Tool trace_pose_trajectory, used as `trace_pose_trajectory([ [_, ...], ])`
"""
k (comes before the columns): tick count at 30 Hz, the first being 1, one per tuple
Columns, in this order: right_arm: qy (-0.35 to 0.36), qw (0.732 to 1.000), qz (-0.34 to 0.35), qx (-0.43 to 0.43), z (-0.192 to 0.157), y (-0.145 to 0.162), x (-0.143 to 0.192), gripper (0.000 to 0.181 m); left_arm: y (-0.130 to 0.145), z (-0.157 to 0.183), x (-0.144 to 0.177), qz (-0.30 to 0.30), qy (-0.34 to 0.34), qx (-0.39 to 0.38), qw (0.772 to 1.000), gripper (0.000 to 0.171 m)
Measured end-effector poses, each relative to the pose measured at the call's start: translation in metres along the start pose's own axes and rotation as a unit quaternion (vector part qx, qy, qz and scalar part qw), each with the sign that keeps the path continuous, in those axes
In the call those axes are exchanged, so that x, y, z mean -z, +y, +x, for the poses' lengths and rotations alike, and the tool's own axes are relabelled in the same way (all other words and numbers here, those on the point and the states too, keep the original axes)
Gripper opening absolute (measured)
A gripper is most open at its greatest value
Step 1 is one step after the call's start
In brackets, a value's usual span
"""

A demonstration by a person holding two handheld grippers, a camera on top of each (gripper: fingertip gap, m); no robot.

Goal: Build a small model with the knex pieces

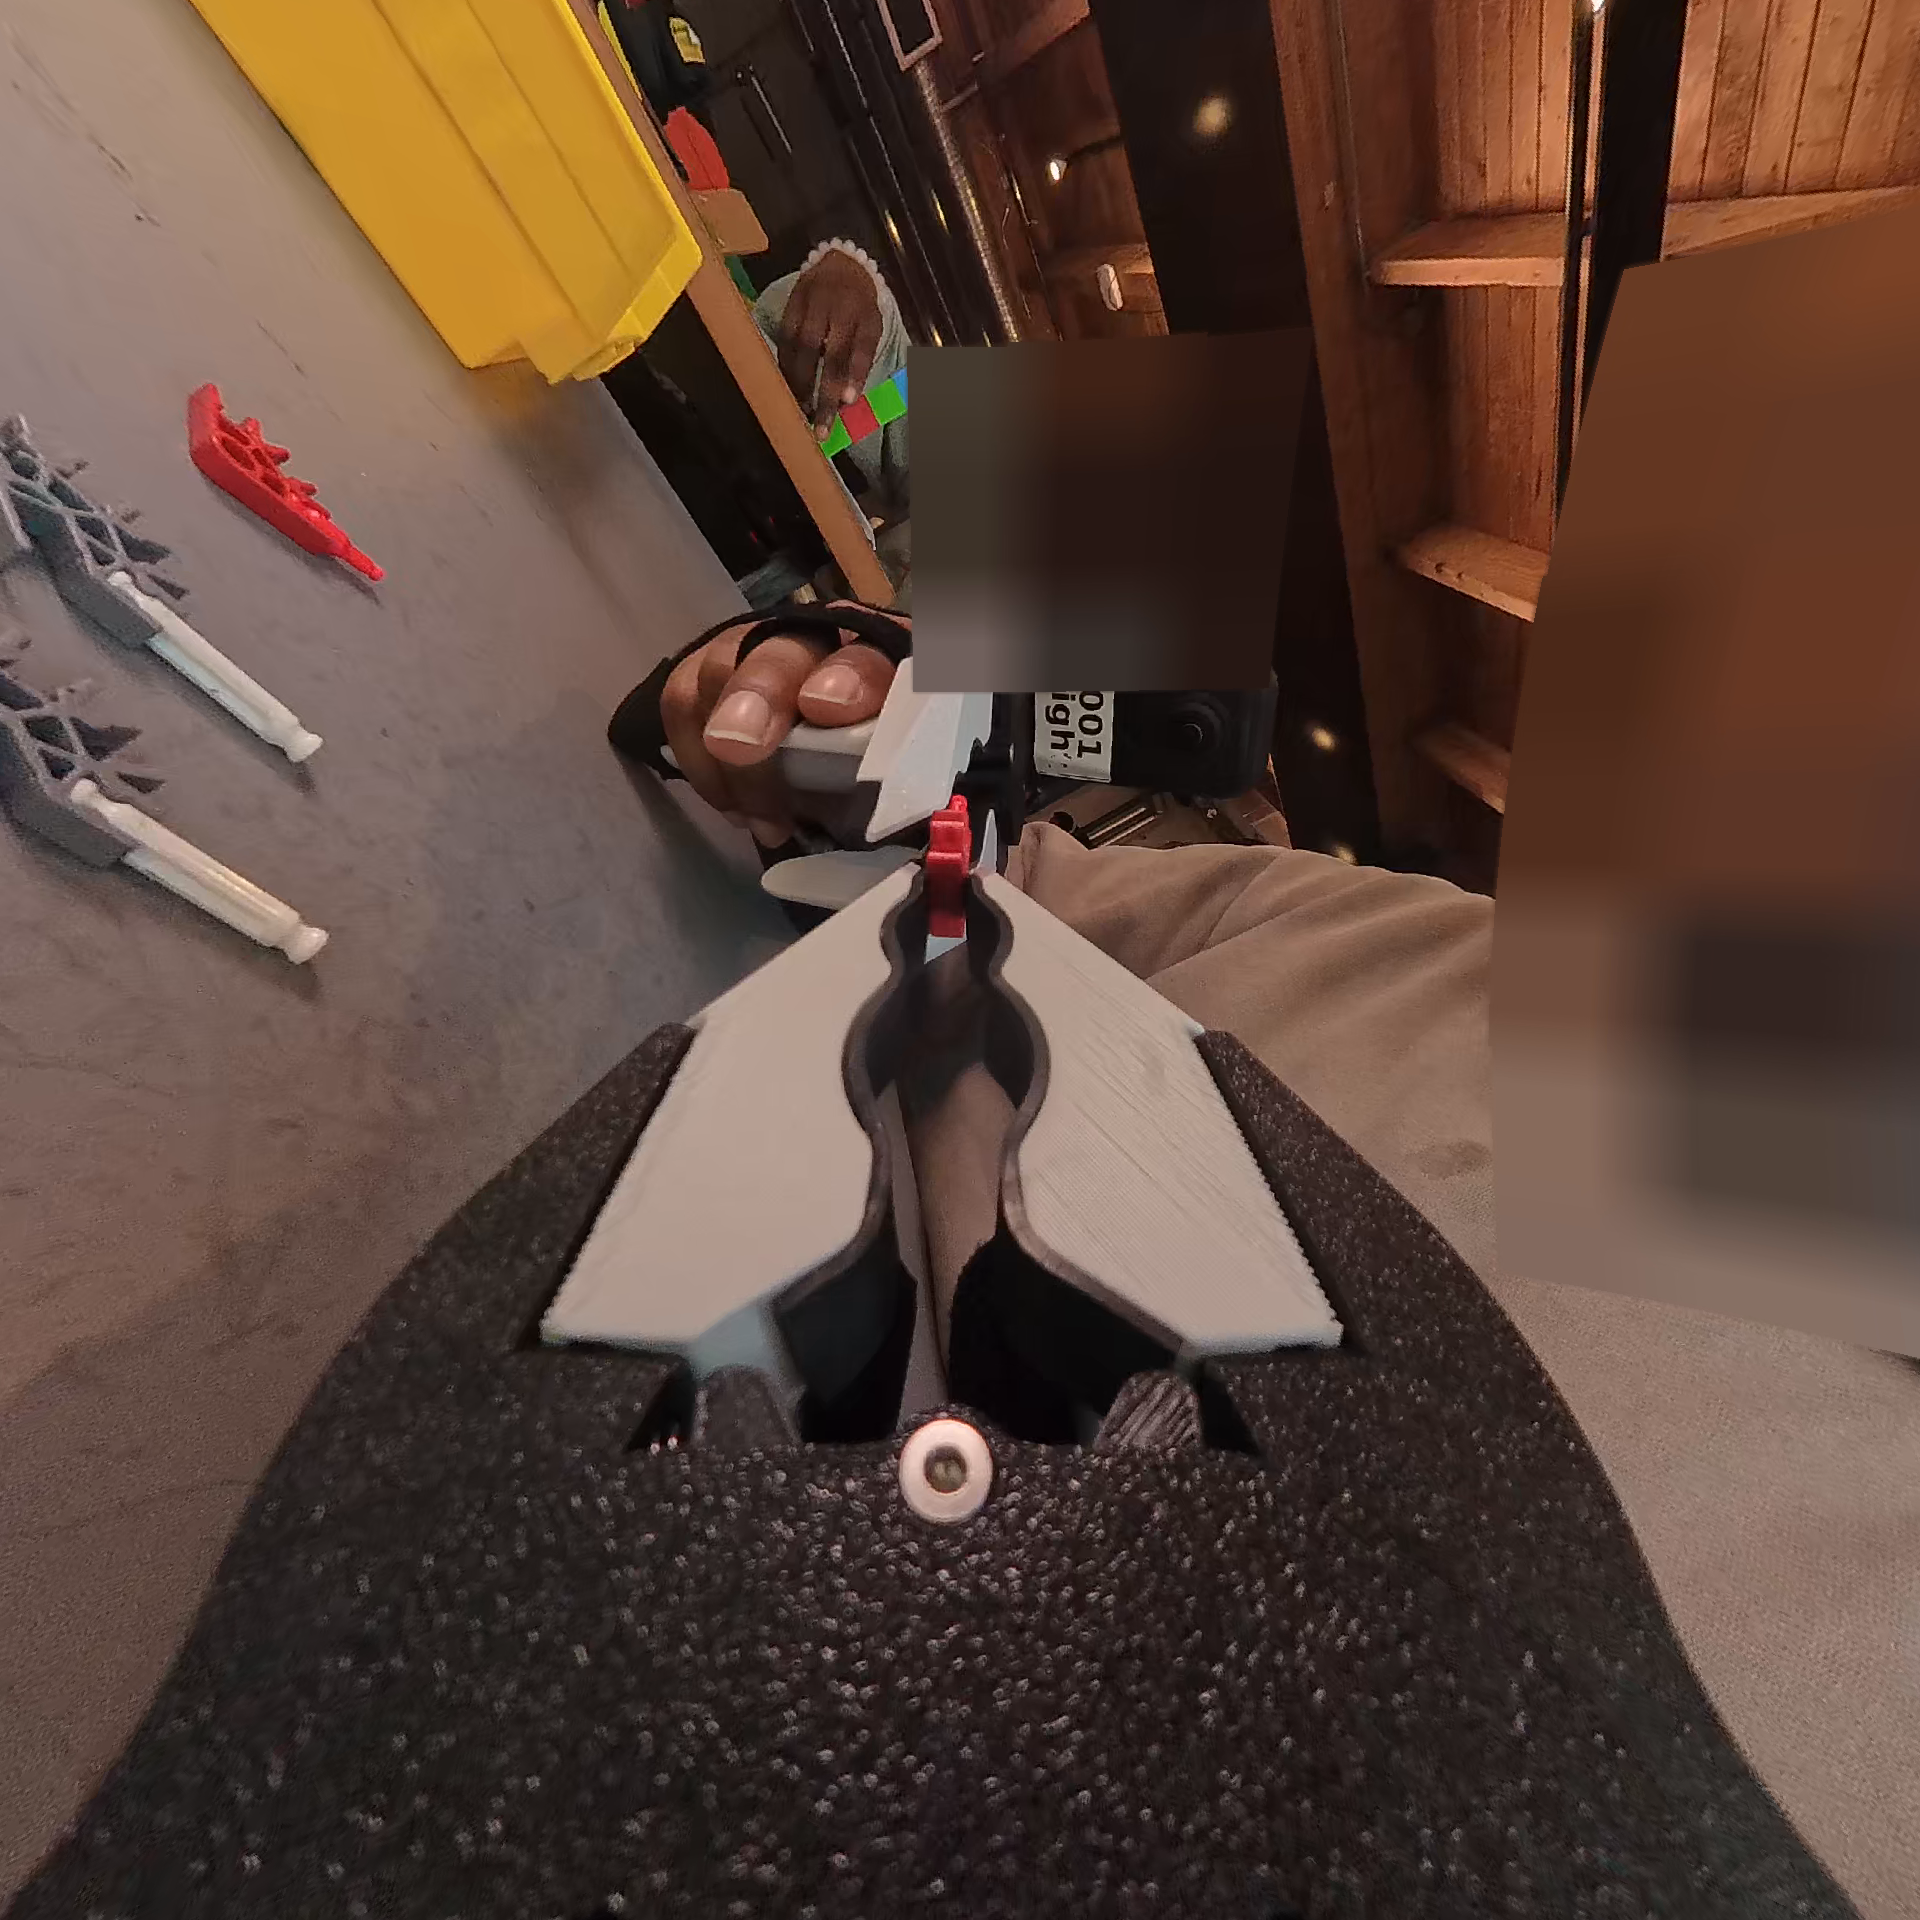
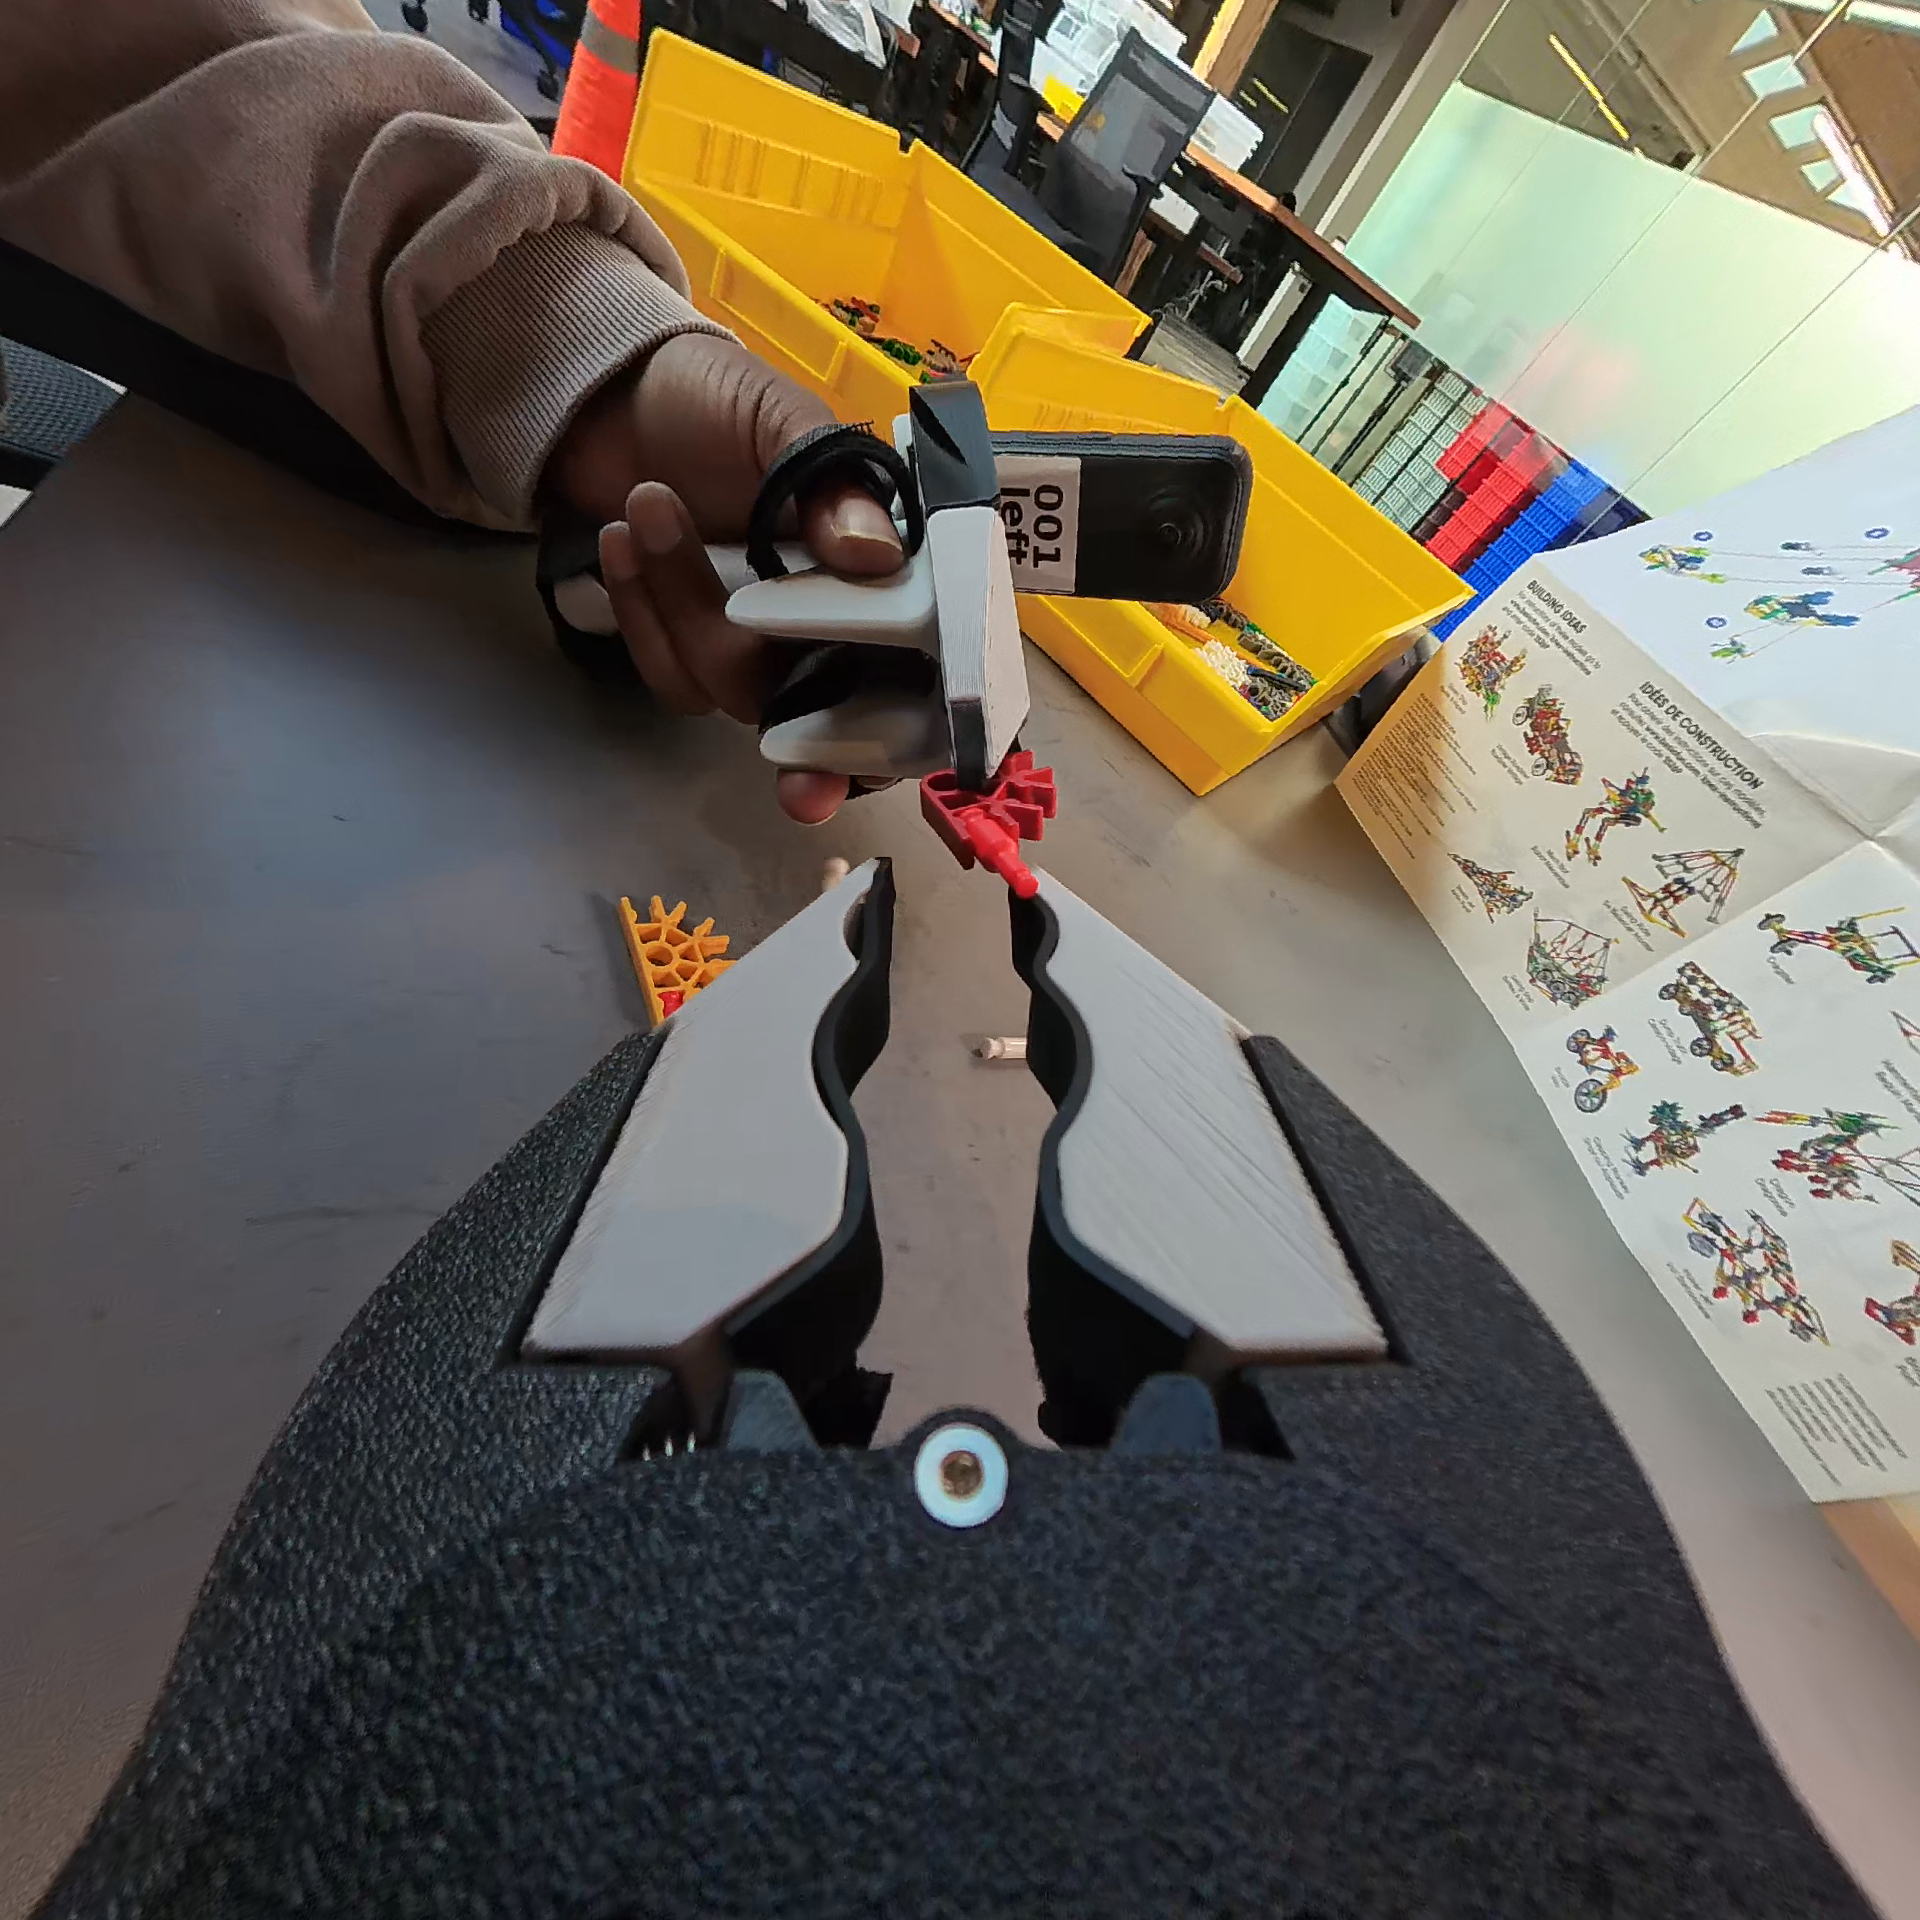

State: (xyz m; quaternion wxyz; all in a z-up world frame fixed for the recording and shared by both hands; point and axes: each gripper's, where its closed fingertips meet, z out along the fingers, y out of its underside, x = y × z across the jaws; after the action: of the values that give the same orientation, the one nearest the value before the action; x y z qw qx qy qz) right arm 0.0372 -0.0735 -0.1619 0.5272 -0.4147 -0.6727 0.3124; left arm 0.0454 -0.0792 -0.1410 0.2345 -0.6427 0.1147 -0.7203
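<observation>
Two grey connector pieces with white rods (image 1: pixel 156 665) lie at the far left of the left wrist view on the grey table (image 1: pixel 436 1039), with a loose red connector piece (image 1: pixel 272 480) just beyond them and a yellow bin (image 1: pixel 468 177) further back along the table edge. Moving right, the left gripper (image 1: pixel 948 883) has its jaws pressed together on a small red connector with a short red rod (image 1: pixel 948 868), held clear of the table; just past it a person's hand (image 1: pixel 748 707) grips the handle of the other tool. In the right wrist view, a hand in a tan sleeve (image 2: pixel 665 540) holds the left gripper at the left, its tips clamped on the red piece (image 2: pixel 987 805). An orange connector (image 2: pixel 670 951) lies on the table below it. The right gripper (image 2: pixel 951 883) stands with its jaws apart, the right fingertip just touching the red rod's end. Further right sit two yellow bins (image 2: pixel 1340 582) holding small parts, then an unfolded instruction sheet (image 2: pixel 1683 935) showing coloured models.
</observation>
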Motion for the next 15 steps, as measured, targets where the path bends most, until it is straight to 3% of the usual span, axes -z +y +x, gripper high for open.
trace_pose_trajectory([
  [9, 0.012, 1.000, -0.016, -0.009, 0.005, 0.005, -0.001, 0.022, -0.015, 0.000, 0.011, 0.025, -0.021, -0.029, 0.999, 0.005],
  [12, -0.008, 0.999, -0.039, -0.026, 0.004, 0.011, -0.005, 0.019, -0.034, -0.004, 0.031, 0.042, -0.072, -0.081, 0.993, 0.005],
  [15, -0.081, 0.991, -0.090, -0.055, -0.008, 0.023, -0.015, 0.016, -0.038, -0.018, 0.049, 0.009, -0.145, -0.137, 0.980, 0.005],
])
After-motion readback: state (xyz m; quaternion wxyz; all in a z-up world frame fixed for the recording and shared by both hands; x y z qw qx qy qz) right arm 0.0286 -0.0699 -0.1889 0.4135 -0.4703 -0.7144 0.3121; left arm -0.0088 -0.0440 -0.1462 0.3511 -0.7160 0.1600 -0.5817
